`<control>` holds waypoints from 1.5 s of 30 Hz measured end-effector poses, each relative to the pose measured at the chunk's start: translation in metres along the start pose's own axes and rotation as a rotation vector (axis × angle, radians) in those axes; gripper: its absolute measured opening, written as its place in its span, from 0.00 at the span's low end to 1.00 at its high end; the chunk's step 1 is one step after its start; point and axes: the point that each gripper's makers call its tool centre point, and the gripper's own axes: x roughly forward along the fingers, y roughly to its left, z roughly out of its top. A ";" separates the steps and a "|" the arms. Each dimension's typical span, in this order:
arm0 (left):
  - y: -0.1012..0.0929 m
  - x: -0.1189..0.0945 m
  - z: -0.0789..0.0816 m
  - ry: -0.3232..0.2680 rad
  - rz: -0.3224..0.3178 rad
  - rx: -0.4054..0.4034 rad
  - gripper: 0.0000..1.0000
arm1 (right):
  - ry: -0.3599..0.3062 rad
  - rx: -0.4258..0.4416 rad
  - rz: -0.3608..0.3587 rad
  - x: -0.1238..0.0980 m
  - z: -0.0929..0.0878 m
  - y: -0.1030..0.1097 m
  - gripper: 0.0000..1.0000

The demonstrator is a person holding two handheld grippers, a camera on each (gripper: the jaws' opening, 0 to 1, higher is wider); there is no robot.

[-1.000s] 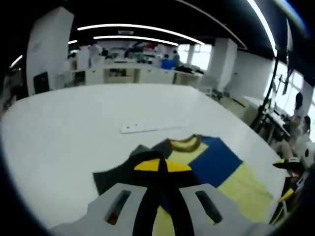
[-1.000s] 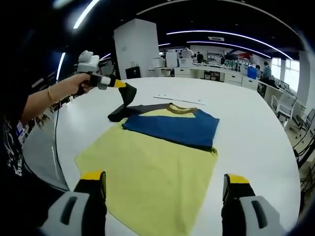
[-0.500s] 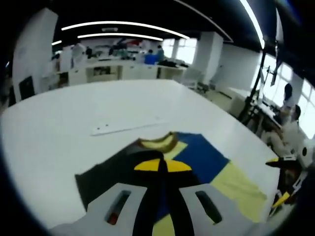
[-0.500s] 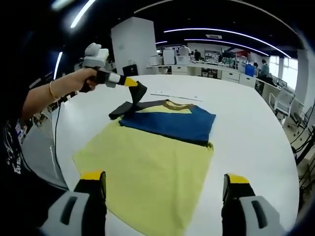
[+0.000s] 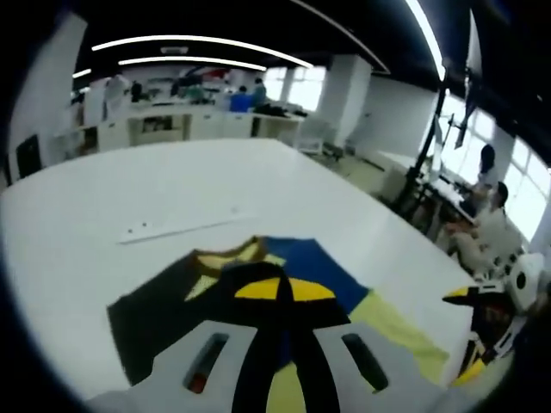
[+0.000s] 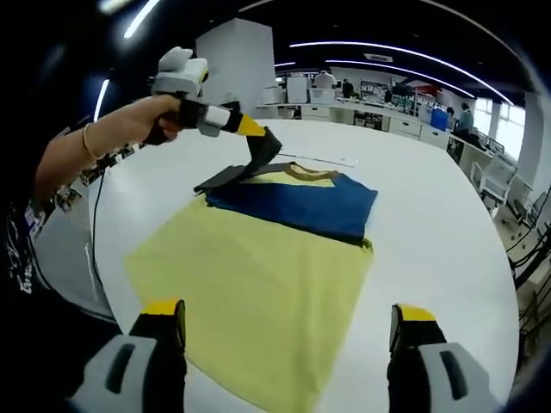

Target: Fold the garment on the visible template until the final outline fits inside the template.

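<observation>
1. We see the shirt (image 6: 267, 258) spread on the white surface (image 6: 430, 224), yellow body toward us, blue band across the chest.
2. Our left gripper (image 6: 254, 129), at 11 o'clock in the right gripper view, has its fingers pinching the dark sleeve (image 6: 232, 172), lifted above the collar.
3. Our right gripper (image 6: 288, 323) hovers at 6 o'clock, fingers spread wide and holding nothing.
4. A white strip (image 5: 176, 228) lies beyond the collar.

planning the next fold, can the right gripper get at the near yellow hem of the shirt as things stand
Probably yes. The right gripper is open, and the shirt's near yellow hem lies flat just ahead of its fingers, uncovered. The left gripper holds the dark sleeve at the far end.
</observation>
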 end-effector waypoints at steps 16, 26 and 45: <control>-0.048 0.015 -0.005 0.016 -0.101 0.034 0.00 | 0.008 0.031 -0.019 -0.002 -0.009 -0.005 0.99; -0.089 0.021 -0.025 0.049 -0.186 0.069 0.00 | 0.013 0.041 -0.018 -0.001 -0.012 -0.004 0.99; -0.114 0.042 -0.092 0.126 -0.288 0.127 0.16 | 0.024 0.069 -0.028 -0.001 -0.020 -0.009 0.98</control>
